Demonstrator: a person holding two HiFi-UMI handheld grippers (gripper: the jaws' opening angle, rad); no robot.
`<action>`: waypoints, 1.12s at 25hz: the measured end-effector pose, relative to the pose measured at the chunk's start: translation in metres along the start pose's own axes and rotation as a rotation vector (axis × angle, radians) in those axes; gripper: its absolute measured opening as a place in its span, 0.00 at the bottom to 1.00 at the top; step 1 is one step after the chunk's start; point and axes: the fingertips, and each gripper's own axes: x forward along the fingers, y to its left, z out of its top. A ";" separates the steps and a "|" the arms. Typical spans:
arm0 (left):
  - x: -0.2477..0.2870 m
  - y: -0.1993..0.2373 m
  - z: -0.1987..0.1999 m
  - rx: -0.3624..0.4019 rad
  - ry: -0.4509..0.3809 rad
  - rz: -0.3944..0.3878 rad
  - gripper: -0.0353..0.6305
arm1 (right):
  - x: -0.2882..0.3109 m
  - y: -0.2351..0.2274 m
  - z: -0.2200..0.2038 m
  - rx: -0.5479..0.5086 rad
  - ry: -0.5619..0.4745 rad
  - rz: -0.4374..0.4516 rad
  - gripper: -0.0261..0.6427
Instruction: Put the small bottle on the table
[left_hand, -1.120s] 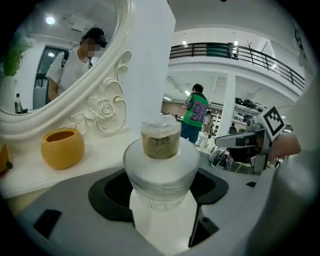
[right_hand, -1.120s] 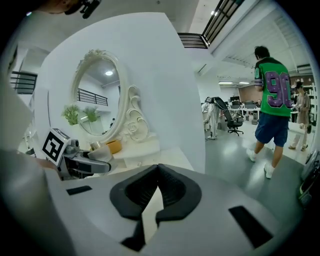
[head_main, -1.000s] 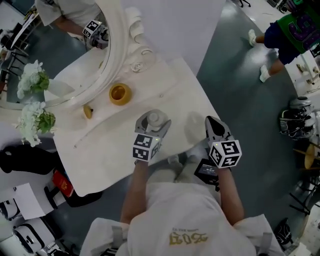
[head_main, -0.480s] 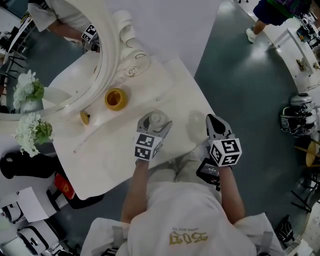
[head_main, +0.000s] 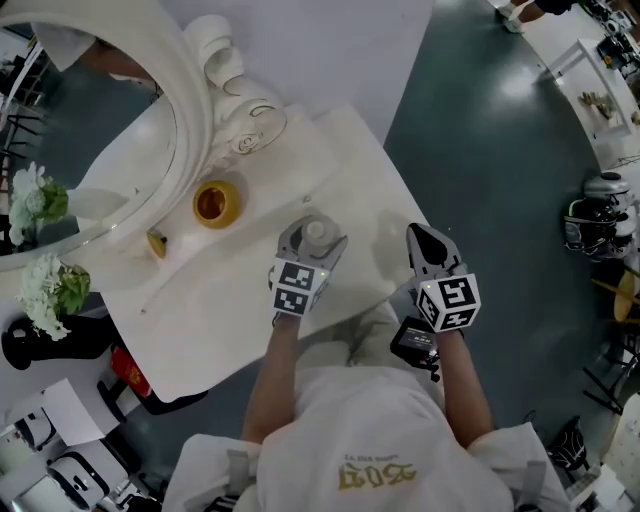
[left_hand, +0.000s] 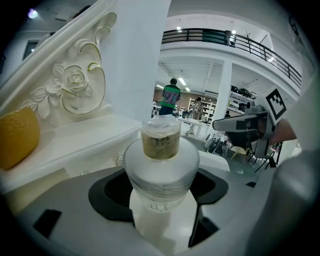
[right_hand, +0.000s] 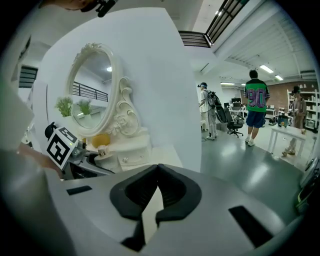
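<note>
The small bottle (left_hand: 161, 167) is gripped upright between the jaws of the left gripper (head_main: 314, 238), with its cap uppermost and its long axis standing square to the white table (head_main: 230, 300) directly beneath; whether its base is touching the top cannot be told. The right gripper (head_main: 425, 242), its jaws pressed together on nothing, is held apart by the table's right edge. The setting-down is therefore judged to be a straight lowering by the left alone.

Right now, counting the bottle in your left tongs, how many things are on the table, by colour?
Yellow: 2, round pot and small piece
Clear: 1, small bottle
White: 1, mirror
Total: 4
</note>
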 end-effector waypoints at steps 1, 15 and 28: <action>0.003 -0.001 0.001 0.003 -0.001 -0.002 0.57 | 0.002 0.000 -0.004 -0.004 0.017 0.001 0.06; 0.035 -0.002 -0.008 0.029 0.022 -0.019 0.57 | 0.023 -0.010 -0.028 0.012 0.104 0.029 0.06; 0.046 -0.012 -0.016 0.128 0.045 -0.028 0.57 | 0.023 -0.010 -0.028 0.014 0.103 0.045 0.06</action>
